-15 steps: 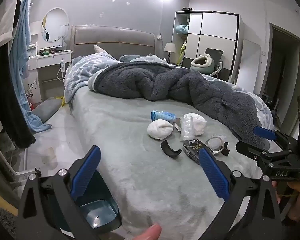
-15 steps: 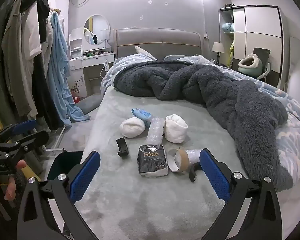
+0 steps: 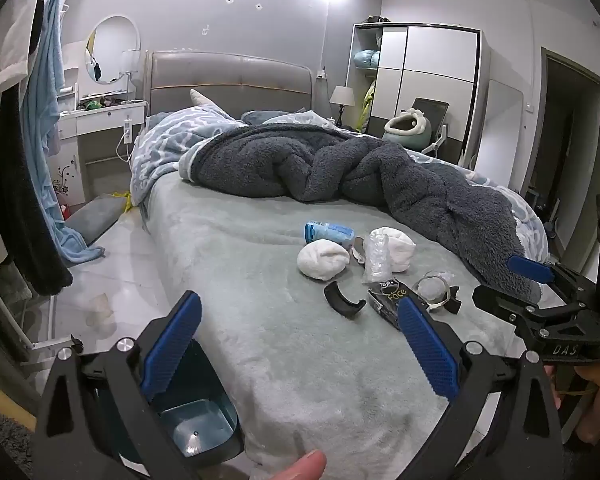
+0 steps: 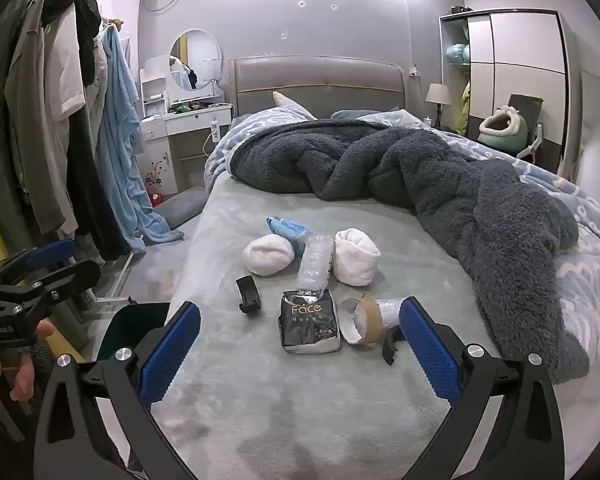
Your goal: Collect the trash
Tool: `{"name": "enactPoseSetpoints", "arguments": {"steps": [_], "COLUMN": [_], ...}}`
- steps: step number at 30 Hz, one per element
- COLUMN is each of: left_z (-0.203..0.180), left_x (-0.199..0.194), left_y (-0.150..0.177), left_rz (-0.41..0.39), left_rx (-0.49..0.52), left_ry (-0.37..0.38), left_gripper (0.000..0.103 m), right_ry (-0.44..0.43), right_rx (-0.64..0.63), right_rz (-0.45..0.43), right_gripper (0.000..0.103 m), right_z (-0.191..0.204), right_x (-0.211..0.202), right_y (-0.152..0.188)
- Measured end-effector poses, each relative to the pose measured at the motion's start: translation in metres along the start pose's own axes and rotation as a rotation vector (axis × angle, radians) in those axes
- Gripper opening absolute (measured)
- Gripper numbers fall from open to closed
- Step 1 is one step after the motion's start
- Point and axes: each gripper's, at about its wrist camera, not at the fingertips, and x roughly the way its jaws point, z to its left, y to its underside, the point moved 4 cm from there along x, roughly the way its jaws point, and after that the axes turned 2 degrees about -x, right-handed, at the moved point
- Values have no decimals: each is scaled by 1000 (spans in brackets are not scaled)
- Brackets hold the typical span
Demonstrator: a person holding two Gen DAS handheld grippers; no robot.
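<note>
Fingers [image 4: 428,344] of both grippers spread wide, holding nothing; the trash [image 4: 309,320] lies on the bed [image 4: 260,400] just beyond them, untouched.

Your rig: two matching black handheld grippers, blue pads.

Each of your grippers, left gripper [image 3: 296,344] and right gripper [image 4: 298,344], has a black angular frame, triangular cut-outs in the arms and silver round screw heads at the pivots. The fingers [image 4: 170,354] carry ribbed blue pads. White lettering is printed on both bodies: "DAS" on the right one, small text I can't read fully on the left.
</note>
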Motion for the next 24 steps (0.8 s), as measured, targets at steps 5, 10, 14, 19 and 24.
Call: {"name": "enactPoseSetpoints", "arguments": {"steps": [5, 10, 14, 19, 24], "left_z": [0, 0, -1, 0, -1], "left_x": [0, 0, 0, 0, 0], "left_y": [0, 0, 0, 1, 0], "left_rz": [0, 0, 2, 0, 0], "left_rx": [0, -1, -1, 1, -1], "left_ry": [1, 0, 0, 0, -1], "left_gripper": [100, 100, 100, 100, 100], "right_ry": [0, -3, -9, -12, -12], "right_rx": [-1, -5, -2, -3, -5], "right_rz": [-1, -4, -5, -6, -2], "right_gripper": [100, 100, 100, 100, 100], "right_z": [4, 4, 4, 4, 5], "right_x": [2, 0, 0, 0, 0], "right_y": [0, -1, -2, -2, -3]}}
